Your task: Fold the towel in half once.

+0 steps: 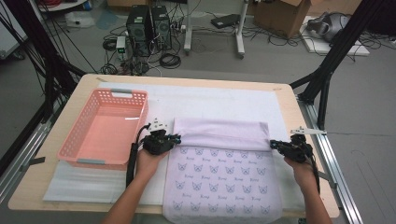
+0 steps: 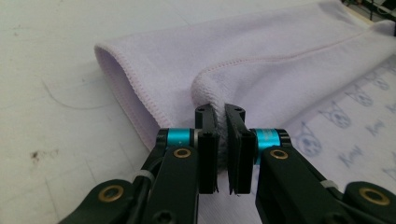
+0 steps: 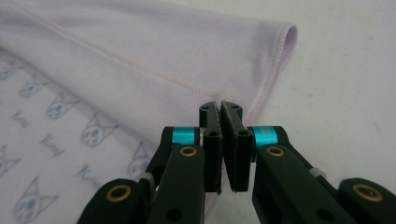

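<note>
The desk (image 1: pixel 56 196) carried a white mat (image 1: pixel 219 100), and on it a lilac towel (image 1: pixel 219 177) printed with small cat faces lay along the near edge, its near end hanging over that edge. Its far part had been folded over toward the person, so a plain lilac band ran across the middle of the desk. The step in hand looked like folding the towel: each claw had pinched one corner of that turned-over band.

The left claw (image 1: pixel 176 138) was closed tight on the band's left corner; in the left gripper view the cloth was bunched between its pads (image 2: pixel 237 140). The right claw (image 1: pixel 272 144) was likewise clamped on the right corner, the hem caught at its fingertips (image 3: pixel 232 116).

The next move would probably call for lifting both corners together and carrying them evenly toward the near edge, keeping the cloth taut so that the fold stayed straight.

A pink basket (image 1: pixel 77 142) stood empty near the left edge, just beside the left claw, close enough that the left hand (image 1: pixel 148 163) could brush it. The towel's path toward the near edge looked free.
</note>
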`<action>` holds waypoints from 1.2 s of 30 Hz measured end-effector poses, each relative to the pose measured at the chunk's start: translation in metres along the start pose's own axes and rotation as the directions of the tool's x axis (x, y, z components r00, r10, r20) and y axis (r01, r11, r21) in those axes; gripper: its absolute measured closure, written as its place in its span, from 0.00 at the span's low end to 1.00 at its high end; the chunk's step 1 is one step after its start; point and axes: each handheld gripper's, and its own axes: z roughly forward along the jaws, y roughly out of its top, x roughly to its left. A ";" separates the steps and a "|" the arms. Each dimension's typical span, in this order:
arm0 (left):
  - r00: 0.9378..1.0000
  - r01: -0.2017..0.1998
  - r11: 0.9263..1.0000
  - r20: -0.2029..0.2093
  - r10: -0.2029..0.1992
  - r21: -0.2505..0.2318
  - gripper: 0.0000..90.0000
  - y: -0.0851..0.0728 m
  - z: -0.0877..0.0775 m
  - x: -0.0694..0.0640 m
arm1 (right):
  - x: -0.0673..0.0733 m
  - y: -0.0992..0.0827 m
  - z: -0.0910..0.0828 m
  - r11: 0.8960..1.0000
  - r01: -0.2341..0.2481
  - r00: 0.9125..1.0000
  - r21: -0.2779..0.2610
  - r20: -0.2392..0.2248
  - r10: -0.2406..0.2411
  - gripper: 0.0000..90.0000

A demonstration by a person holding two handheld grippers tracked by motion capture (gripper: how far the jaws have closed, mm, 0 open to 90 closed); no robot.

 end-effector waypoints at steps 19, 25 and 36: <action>0.998 -0.009 0.998 0.065 0.013 -0.064 0.91 -0.049 -0.055 -0.030 | 0.036 -0.053 -0.064 0.996 0.035 0.997 -0.084 -0.071 -0.041 0.96; 0.996 -0.016 0.998 0.089 0.022 -0.066 0.92 -0.058 -0.069 -0.043 | 0.042 -0.063 -0.075 0.996 0.039 0.996 -0.075 -0.072 -0.044 0.97; 0.991 -0.019 0.996 0.127 0.029 -0.083 0.92 -0.068 -0.095 -0.060 | 0.059 -0.081 -0.099 0.997 0.038 0.994 -0.074 -0.095 -0.045 0.97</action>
